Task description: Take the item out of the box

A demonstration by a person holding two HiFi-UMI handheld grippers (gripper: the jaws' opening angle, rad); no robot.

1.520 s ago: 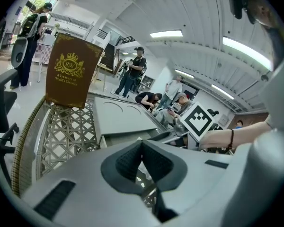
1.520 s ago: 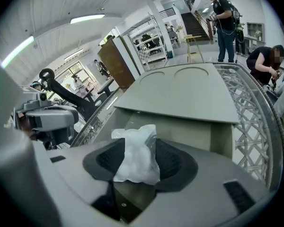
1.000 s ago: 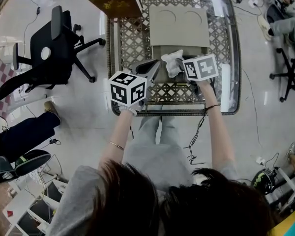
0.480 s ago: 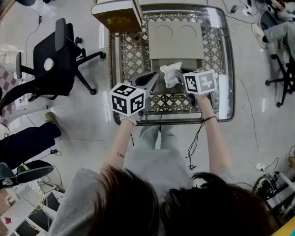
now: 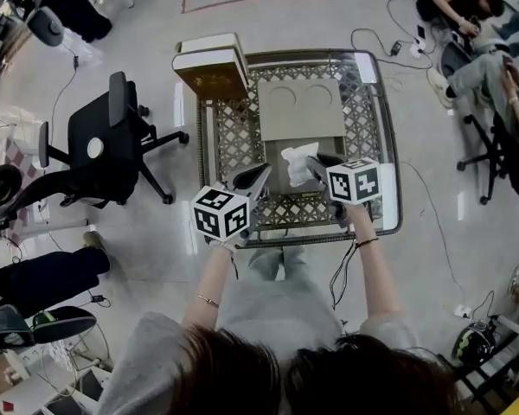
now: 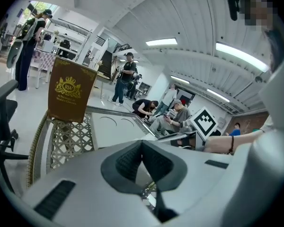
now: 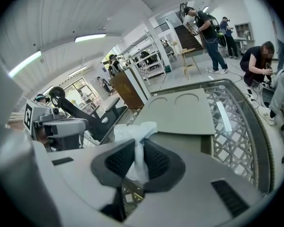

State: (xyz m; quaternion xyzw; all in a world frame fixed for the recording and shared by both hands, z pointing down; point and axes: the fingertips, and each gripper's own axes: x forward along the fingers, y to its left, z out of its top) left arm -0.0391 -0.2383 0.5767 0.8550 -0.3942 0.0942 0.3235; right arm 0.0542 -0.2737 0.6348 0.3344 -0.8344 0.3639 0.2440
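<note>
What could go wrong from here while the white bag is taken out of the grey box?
1. The right gripper, whose jaws have just been closing, pinches only a thin bunched part of the white bag; the bag could slip free or tear.
2. The left gripper is shut on nothing, so the box looks unheld and might shift on the glass table if the bag snags.

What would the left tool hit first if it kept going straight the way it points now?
Most likely the grey box on the table. The shut left tool aims slightly downward at the box's flat lid. Depth is unclear, so it may catch the box's near edge first.
</note>
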